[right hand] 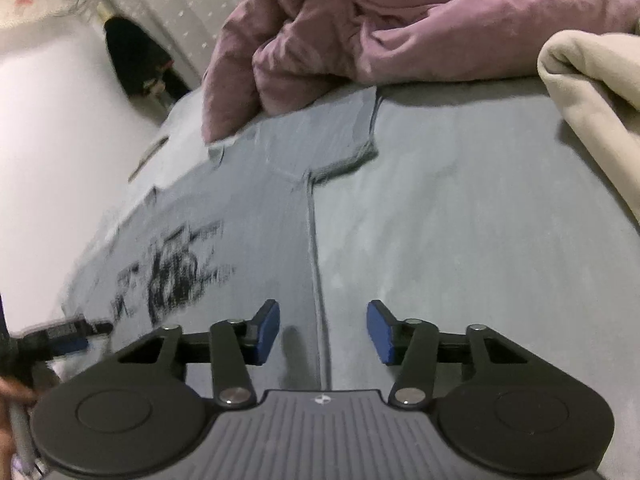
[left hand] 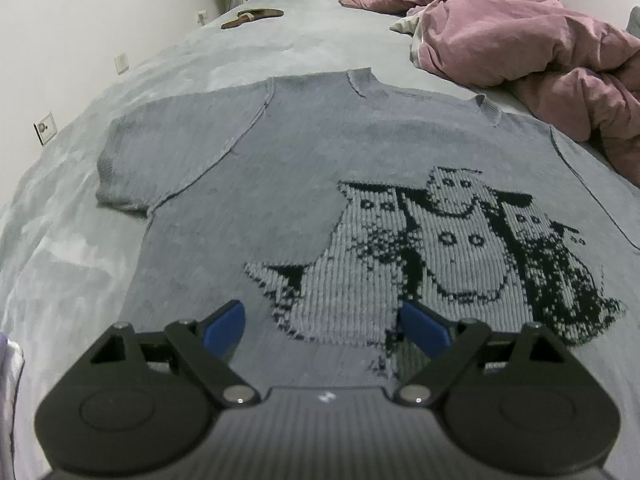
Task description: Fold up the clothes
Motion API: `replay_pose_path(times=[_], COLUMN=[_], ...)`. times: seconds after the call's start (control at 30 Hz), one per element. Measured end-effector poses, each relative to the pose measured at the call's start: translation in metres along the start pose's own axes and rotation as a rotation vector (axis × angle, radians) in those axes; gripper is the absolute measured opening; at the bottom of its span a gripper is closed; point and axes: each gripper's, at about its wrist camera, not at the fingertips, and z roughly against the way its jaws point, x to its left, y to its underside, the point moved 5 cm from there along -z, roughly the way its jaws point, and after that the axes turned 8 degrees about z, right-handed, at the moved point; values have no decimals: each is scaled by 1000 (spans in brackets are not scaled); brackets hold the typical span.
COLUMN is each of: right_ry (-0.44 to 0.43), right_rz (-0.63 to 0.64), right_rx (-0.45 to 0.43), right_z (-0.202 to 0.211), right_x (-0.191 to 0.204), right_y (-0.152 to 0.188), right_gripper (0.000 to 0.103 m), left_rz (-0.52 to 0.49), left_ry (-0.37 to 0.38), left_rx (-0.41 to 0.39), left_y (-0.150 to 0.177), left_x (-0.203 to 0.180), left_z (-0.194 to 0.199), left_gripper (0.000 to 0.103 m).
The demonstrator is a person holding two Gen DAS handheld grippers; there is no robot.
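Left gripper (left hand: 322, 320): your two blue pads stand wide apart, nothing between them but the knit below; whether they touch it you cannot tell.
Right gripper (right hand: 323, 330): your two pads are apart, partway in, and grip nothing; the sweater's side edge runs up between them.
Sweater (left hand: 280, 184): one grey short-sleeved knit, spread flat and face up on the bed. In the left view it lies straight ahead of your left jaws, hem nearest, collar farthest. In the right view its body lies ahead and left of your right jaws.
Cat motif (left hand: 460, 248): three black-and-grey cats, just beyond your left gripper's right pad.
Sleeves: two, one ahead-left of your left jaws (left hand: 132, 164), one far ahead of your right jaws (right hand: 348, 136).
Bedcover (right hand: 460, 220): one, grey, ahead and right of your right jaws.
Pink duvet (right hand: 400, 24): one crumpled heap, beyond the sweater.
Cream cloth (right hand: 592, 92): one, far right.
Wall sockets: three on the wall, far left of your left jaws (left hand: 45, 128).
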Motion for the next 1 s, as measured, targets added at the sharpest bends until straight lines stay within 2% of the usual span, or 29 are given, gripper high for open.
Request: replay_pose_path(times=[0.13,0.2,0.23,0.4,0.5,0.63,0.73,0.87,0.93,1.0], right_ry=[10,12,12,3,13,64,107,122,111,91], right_rz=[74,108,117,101,105,74,97,91,99,106], right_rx=[10,14,14,9,3,-33,-52,-25,-20,-14], right_z=[6,10,11,13,14,24,30,19,19,22], right_x=[12,18,19,18,19,14,15,11,14,18], right_y=[16,24,28,32,32,29,27,32,34,37], right_gripper=[36,22,20,7,6,6,5,6,11,26], left_rz=[-11,-9,-9,-26,-45,-55,-60,-45,-40,-37], left_ry=[-4,-3,-2,-5,3,8,17,32,35,34], left_rx=[2,2,3,2,-4,-4,3,14,14,13], left_y=[6,8,9,19,26,32,35,36,36,36], left_x=[7,11,13,17,18,23,26,31,32,32], left_z=[5,8,9,16,21,26,29,31,32,32], left_gripper=[89,89,89,89,89,90,90,91,91,91])
